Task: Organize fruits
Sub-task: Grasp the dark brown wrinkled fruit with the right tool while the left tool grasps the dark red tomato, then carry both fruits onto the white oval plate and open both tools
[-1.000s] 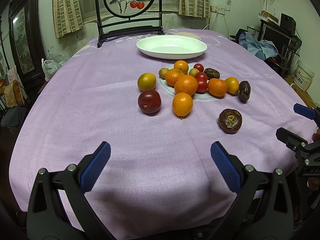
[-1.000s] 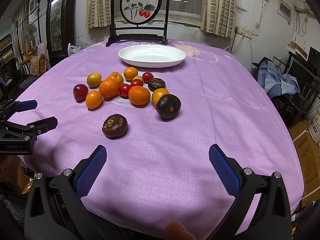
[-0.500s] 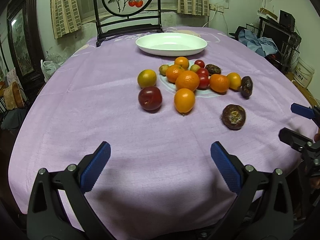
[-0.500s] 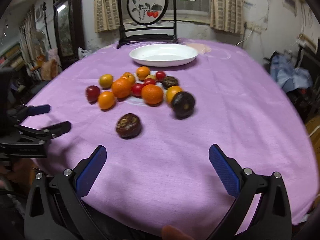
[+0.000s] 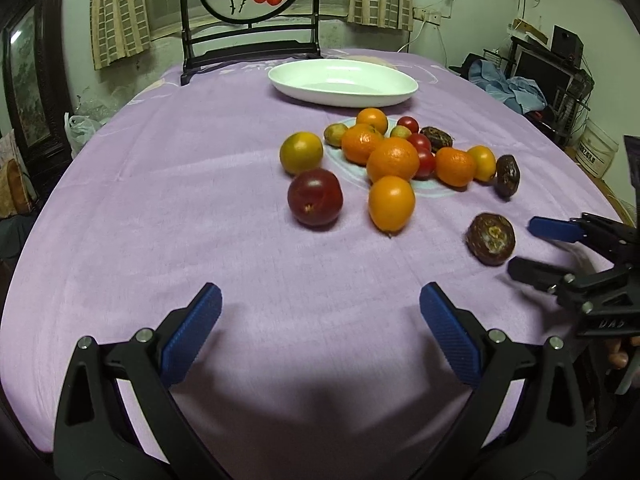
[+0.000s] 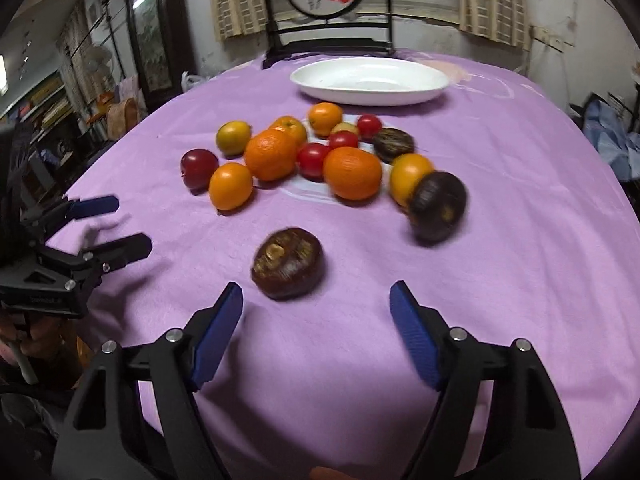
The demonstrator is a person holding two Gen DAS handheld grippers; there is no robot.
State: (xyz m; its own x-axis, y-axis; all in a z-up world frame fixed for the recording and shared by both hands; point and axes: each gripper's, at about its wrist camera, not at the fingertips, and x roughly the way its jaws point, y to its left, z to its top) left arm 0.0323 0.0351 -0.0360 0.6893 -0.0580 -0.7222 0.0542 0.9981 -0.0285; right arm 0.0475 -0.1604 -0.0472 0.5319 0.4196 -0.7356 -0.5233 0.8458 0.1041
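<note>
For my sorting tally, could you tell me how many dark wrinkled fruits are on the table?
3 wrinkled fruits: one alone in front, one farthest right, one farthest back; more may be hidden.

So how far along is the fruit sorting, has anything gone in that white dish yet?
Nothing looks done: the white dish holds no fruit, and the whole pile, oranges and tomatoes included, sits on the purple cloth. Neither tool holds anything. The right gripper, jaws open, is close to the wrinkled dark fruit, likely the first pick. The left gripper is open too. All the moving is left.

one white dish (image 5: 343, 83), three dark passion fruits (image 6: 288, 263)
</note>
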